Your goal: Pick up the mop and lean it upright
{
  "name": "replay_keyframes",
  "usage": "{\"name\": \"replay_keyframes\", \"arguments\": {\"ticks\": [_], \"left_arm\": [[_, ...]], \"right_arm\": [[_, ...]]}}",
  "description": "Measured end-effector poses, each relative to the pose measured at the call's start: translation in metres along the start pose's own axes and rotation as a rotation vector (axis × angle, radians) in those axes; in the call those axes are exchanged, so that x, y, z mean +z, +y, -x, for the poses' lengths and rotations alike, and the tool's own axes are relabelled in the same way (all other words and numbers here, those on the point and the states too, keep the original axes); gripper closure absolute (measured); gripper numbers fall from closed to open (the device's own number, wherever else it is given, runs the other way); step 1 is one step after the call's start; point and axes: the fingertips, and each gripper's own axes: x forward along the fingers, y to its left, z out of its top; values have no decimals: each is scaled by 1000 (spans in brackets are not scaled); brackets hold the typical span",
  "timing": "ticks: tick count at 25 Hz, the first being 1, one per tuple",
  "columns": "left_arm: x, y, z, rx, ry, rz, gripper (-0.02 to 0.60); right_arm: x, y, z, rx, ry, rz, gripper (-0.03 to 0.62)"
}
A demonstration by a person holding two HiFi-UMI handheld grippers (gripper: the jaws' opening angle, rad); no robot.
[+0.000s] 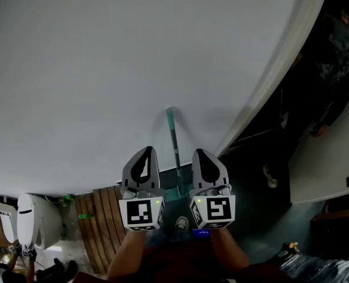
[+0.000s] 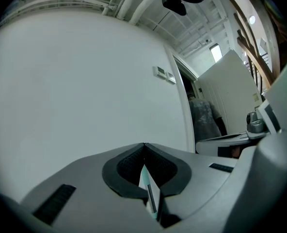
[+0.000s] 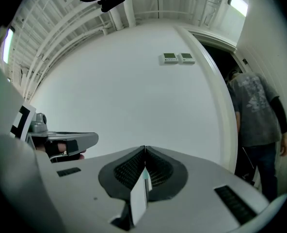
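A white wall (image 1: 104,69) is faced straight ahead of both grippers. The mop (image 1: 174,139) is seen standing upright against it, just beyond and between the left gripper (image 1: 145,153) and the right gripper (image 1: 200,155). Its teal-and-dark handle rises past their tips, and its head appears to sit low between them, near the floor. Both pairs of jaws are pressed together with nothing gripped, and the mop is touched by neither. The handle is judged to be stiff, light, thin and smooth, so sliding sideways along the wall is to be expected. A hold is best taken at mid-shaft, squarely across the pads.
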Motion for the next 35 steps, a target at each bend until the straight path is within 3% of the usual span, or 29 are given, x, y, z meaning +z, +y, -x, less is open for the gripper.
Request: {"name": "replay_keyframes", "arguments": {"ticks": [6,12,21,22,24,35], "left_arm": [[-21,18,-26,-26,21,10,568],[-61,6,-4,-39,15,-4,569],[-67,1,-5,-45,13,0,568],[-68,3,-5,-44,18,-2,569],[-70,10,-6,-45,20,3,569],[-74,18,-5,-30,23,3,569]], "right_arm": [[-22,1,-35,-19,29,3,577],[-72,1,-21,-29,41,4,577],[-98,0,-38,-14,85,5,574],[-102,2,-42,-11,95,3,566],[-109,6,-53,-4,113,-2,483],[-142,0,-99,-6,192,32,431]]}}
